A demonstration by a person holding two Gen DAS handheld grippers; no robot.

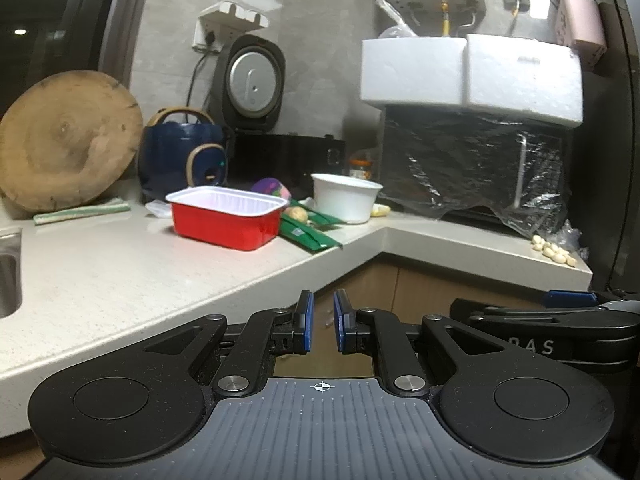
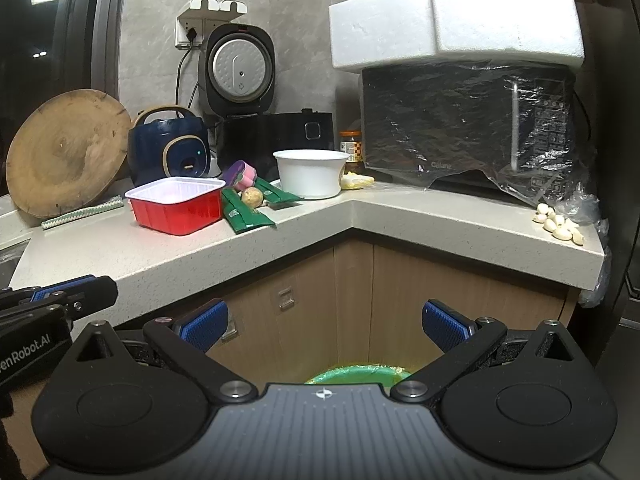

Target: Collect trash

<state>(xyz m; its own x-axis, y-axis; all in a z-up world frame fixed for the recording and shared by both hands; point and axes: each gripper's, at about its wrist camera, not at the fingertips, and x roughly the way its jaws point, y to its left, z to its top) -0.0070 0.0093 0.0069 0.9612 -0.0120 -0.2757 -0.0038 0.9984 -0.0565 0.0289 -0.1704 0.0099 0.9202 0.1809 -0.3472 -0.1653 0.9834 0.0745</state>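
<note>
Right wrist view: right gripper (image 2: pixel 324 326) wide, left gripper (image 1: pixel 323 322) narrow, both empty; next, reach the red tray (image 2: pixel 176 204).

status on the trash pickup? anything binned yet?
Nothing visibly done: the red tray, white bowl and green wrappers all sit on the counter. Nothing in hand: the left gripper is nearly closed on nothing, the right gripper is open and empty. The green-lined bin waits below; its contents are hidden. All pickups remain.
</note>
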